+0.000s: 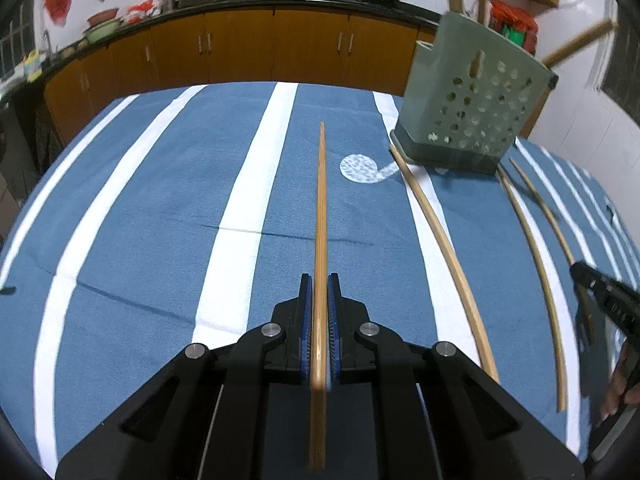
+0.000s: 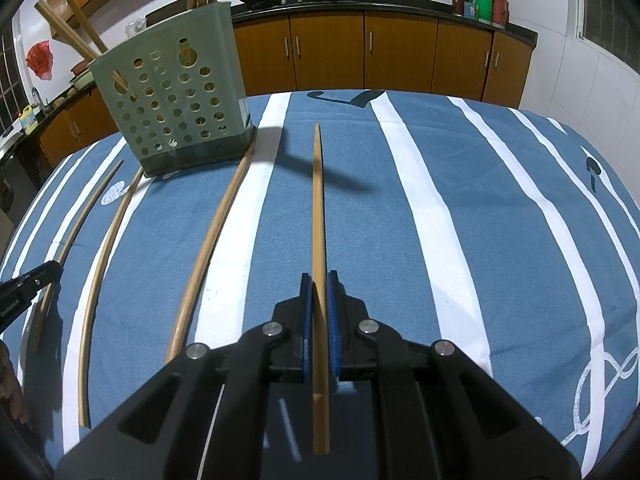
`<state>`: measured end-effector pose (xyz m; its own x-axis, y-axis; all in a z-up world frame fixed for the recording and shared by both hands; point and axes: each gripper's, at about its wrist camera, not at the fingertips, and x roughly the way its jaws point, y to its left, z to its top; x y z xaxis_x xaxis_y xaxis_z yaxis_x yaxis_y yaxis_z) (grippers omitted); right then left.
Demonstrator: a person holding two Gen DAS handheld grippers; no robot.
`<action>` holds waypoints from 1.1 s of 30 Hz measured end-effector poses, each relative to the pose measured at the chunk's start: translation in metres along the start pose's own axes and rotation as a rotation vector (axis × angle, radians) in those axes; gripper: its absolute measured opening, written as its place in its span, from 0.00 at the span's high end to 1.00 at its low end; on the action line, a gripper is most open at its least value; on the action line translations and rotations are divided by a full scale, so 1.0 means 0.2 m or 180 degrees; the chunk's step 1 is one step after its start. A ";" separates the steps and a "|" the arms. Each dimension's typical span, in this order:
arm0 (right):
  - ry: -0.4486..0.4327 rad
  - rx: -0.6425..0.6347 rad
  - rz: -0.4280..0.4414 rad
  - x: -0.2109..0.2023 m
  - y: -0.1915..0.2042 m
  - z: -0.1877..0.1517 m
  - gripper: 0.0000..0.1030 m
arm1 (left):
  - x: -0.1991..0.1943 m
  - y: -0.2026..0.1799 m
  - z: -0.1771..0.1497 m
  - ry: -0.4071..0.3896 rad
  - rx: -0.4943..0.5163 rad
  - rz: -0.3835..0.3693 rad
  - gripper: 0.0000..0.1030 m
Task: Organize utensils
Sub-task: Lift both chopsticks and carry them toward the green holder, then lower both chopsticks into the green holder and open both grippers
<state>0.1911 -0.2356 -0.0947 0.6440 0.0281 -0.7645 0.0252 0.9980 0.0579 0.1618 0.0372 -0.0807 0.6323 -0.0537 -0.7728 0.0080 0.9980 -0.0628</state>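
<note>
- Four chopsticks showed below the holder's rim in the left wrist view: one was clamped between the blue pads of the left gripper, pointing forward above the striped tablecloth, and three lay loose on the cloth to the right
- Of those three, the nearest ran up to the base of the green perforated holder, the middle one lay beside it, and the farthest passed under the tip of the right gripper at the frame edge
- One holder stood on the cloth, with chopsticks rising out of its top; their number could not be told
- Four chopsticks showed likewise in the right wrist view: one was pinched between the pads of the right gripper, and three lay on the cloth to the left
- One holder stood at upper left, two chopsticks leaning out of it and more upright ones blurred at the frame top
</note>
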 end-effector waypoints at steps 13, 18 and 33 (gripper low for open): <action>-0.0299 0.0077 0.0090 -0.18 -0.03 0.07 0.92 | -0.18 -0.03 0.06 -0.0301 0.0185 -0.0026 0.92; -0.0697 0.0125 0.0135 -0.37 -0.05 0.18 0.92 | -0.39 -0.03 0.20 -0.0738 0.0117 -0.0153 0.92; -0.1474 0.0115 0.0495 -0.78 -0.02 0.46 0.92 | -0.73 -0.05 0.48 -0.1352 0.0017 -0.0466 0.93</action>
<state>0.1614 -0.2501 0.0837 0.9145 0.1405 -0.3795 -0.0772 0.9811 0.1773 0.1449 0.0374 0.0935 0.8862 -0.1769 -0.4282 0.1243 0.9811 -0.1480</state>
